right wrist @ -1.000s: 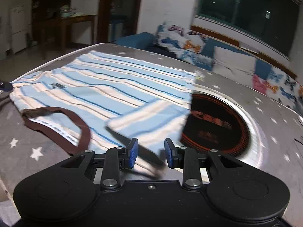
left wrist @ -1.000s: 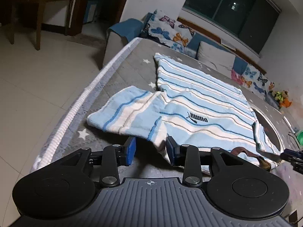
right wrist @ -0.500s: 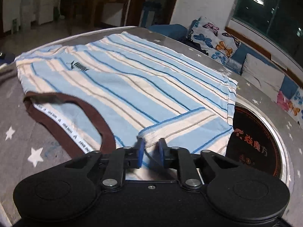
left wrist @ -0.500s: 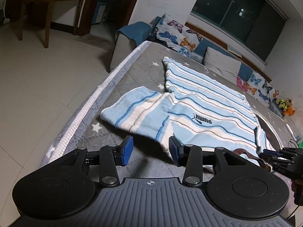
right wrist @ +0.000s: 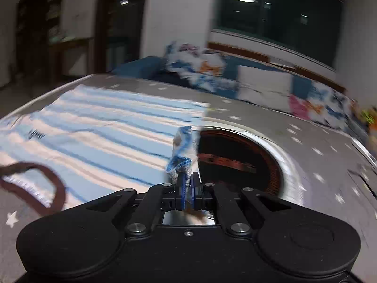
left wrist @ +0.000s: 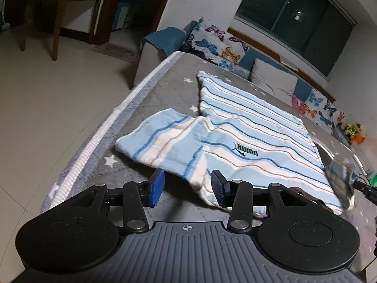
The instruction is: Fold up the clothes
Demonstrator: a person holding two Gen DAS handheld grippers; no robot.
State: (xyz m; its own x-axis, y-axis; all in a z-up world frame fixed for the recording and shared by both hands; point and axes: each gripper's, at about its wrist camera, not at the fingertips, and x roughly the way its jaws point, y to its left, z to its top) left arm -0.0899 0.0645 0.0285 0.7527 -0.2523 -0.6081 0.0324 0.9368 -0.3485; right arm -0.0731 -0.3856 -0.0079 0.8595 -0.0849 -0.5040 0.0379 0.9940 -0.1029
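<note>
A light-blue and white striped T-shirt (left wrist: 249, 136) with a brown collar lies flat on a grey star-patterned mat. Its left sleeve (left wrist: 165, 141) spreads toward the mat's edge. My left gripper (left wrist: 187, 188) is open and empty, just in front of that sleeve's hem. My right gripper (right wrist: 187, 186) is shut on the right sleeve (right wrist: 182, 153) and holds it lifted, bunched upright above the shirt (right wrist: 106, 132). The brown collar (right wrist: 35, 184) shows at the lower left of the right wrist view. The lifted sleeve shows blurred in the left wrist view (left wrist: 341, 176).
The mat's white padded edge (left wrist: 94, 141) drops to a tiled floor (left wrist: 47, 108) on the left. A round dark emblem (right wrist: 235, 160) lies on the mat right of the shirt. A butterfly-print sofa (left wrist: 212, 44) with cushions stands behind. A wooden table (left wrist: 59, 4) stands far left.
My right gripper closed on the right sleeve and lifted it off the mat. My left gripper stayed open and backed off slightly from the left sleeve.
</note>
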